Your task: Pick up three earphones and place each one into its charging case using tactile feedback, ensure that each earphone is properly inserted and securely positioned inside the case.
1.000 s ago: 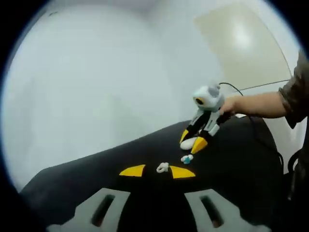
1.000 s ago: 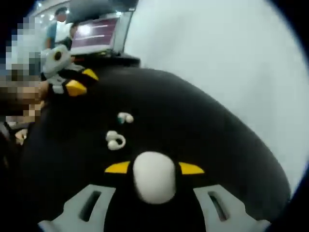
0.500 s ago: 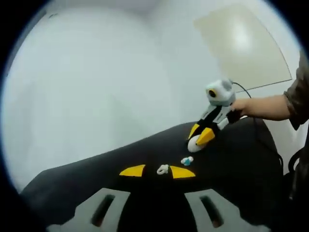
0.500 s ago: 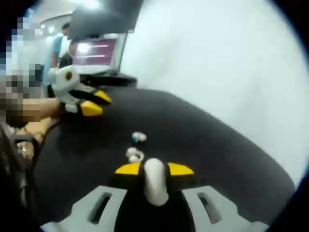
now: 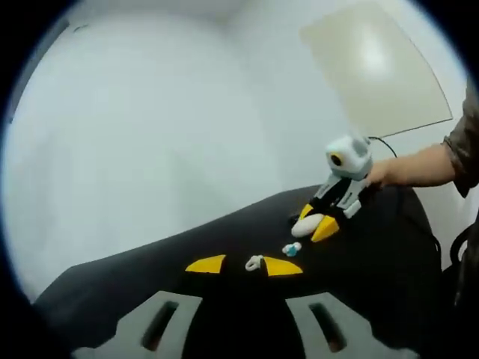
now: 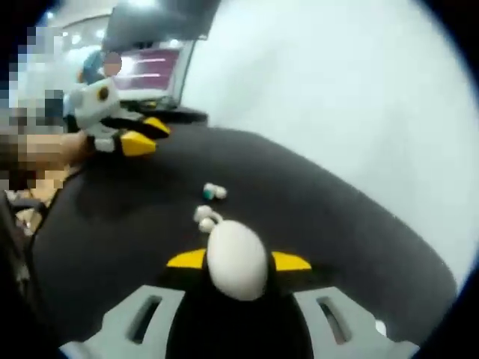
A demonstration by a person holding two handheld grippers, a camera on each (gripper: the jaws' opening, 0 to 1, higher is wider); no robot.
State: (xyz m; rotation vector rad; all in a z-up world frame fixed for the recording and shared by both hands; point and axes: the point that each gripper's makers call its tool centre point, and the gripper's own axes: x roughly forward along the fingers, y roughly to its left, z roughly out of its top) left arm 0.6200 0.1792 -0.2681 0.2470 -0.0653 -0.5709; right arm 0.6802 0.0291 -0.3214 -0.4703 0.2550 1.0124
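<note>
My right gripper (image 6: 239, 260) is shut on a white oval charging case (image 6: 238, 258), held just above the black table (image 6: 337, 224). Two earphones lie on the table beyond it: a white one (image 6: 203, 215) close to the case and one with a blue part (image 6: 215, 191) a little farther. In the left gripper view my left gripper (image 5: 245, 265) stands open and low, with the white earphone (image 5: 253, 262) on the table between its yellow tips and the blue-marked earphone (image 5: 291, 248) just right of it. Behind them, the right gripper (image 5: 318, 226) holds the case (image 5: 310, 222).
The black table's (image 5: 135, 269) far edge meets a pale wall. An open laptop (image 6: 150, 71) stands at the table's far end behind the left gripper (image 6: 142, 136). A person's hand (image 5: 404, 168) and a cable (image 5: 389, 138) are at the right of the left gripper view.
The right gripper with the case has drifted right and dipped nearer the table. In its own view the case, seen narrow half a second ago, shows its broad side again. Both earphones lie unmoved.
</note>
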